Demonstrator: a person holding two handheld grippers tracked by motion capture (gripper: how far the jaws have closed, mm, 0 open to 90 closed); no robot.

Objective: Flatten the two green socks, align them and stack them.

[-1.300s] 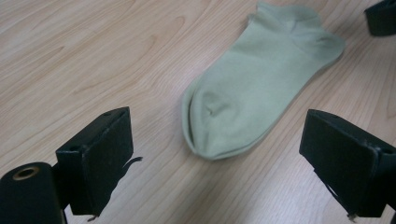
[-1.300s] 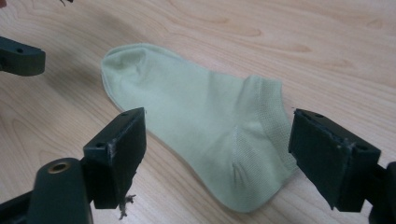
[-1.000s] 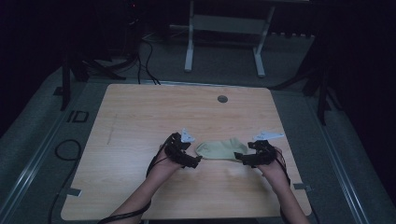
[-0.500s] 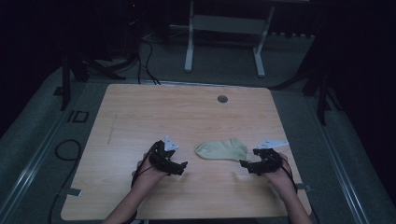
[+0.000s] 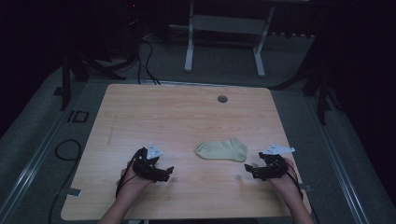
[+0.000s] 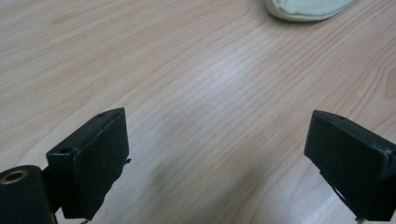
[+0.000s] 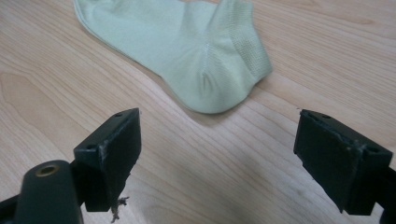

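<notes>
Since a second ago both grippers have drawn back from the sock, which they were touching at either end, and now sit toward the near edge of the table with the sock left between them. Nearest the person, the left gripper point(image 5: 164, 173) hovers low over bare wood, its jaws spread wide and holding nothing. The right gripper point(image 5: 251, 170) is likewise wide open and empty, and stands closer to the sock than the left one. Just beyond them the pale green sock point(image 5: 221, 150) lies flat on the wooden table point(image 5: 177, 116), its cuff and heel toward the right gripper and its toe toward the left. It looks light, thin and limp, so it will likely sag and fold when lifted. The ribbed cuff point(image 7: 243, 44) seems the surest place to pinch. Farther off, a small round grommet point(image 5: 222, 99) sits near the far edge.
</notes>
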